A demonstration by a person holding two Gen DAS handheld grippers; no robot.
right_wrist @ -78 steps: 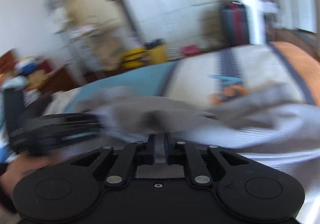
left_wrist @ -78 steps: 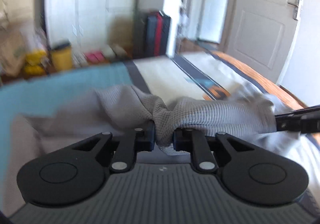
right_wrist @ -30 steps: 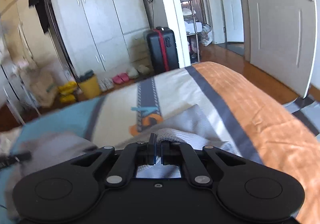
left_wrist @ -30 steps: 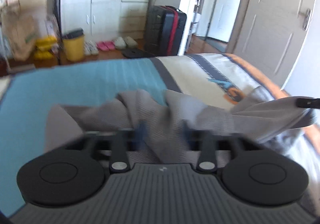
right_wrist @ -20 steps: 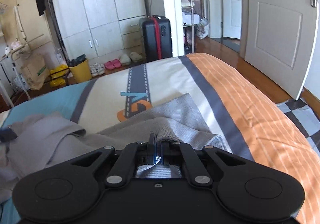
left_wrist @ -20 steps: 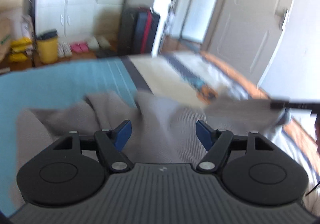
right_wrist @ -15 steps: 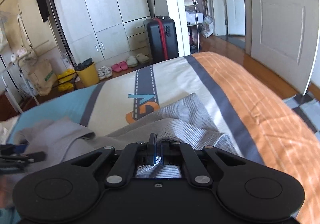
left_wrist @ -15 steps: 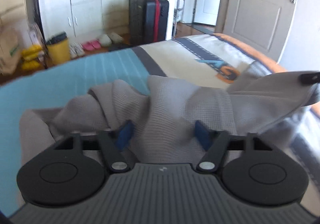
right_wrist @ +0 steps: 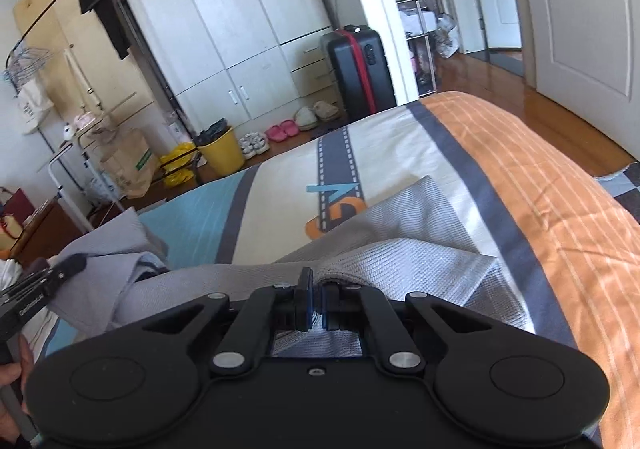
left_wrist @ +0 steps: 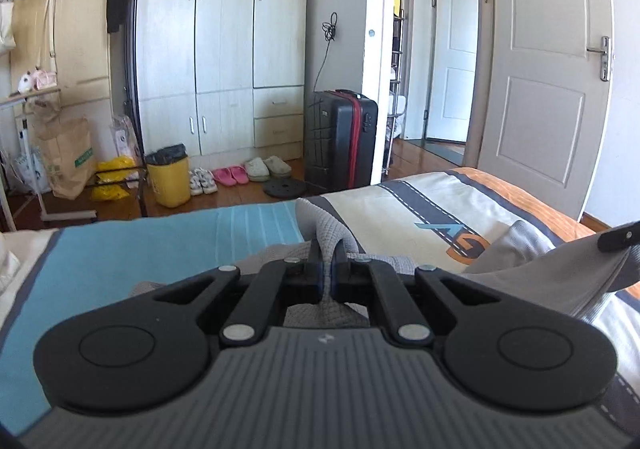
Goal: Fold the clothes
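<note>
A grey knitted garment lies stretched across the bed between both grippers. My left gripper is shut on a pinched fold of it that stands up between the blue pads. In the right wrist view the same grey garment spreads over the bedspread, and my right gripper is shut on its near edge. The right gripper's tip shows at the far right of the left wrist view, cloth hanging from it. The left gripper appears at the left edge of the right wrist view, a hand below it.
The bedspread has a blue panel, a cream panel with a road print and an orange panel. Beyond the foot of the bed stand a black suitcase, a yellow bin, shoes, wardrobes and an open white door.
The left gripper's jaws, open around the grey cloth a moment ago, have closed on a fold and lifted it. The right gripper has kept its grip and barely shifted.
</note>
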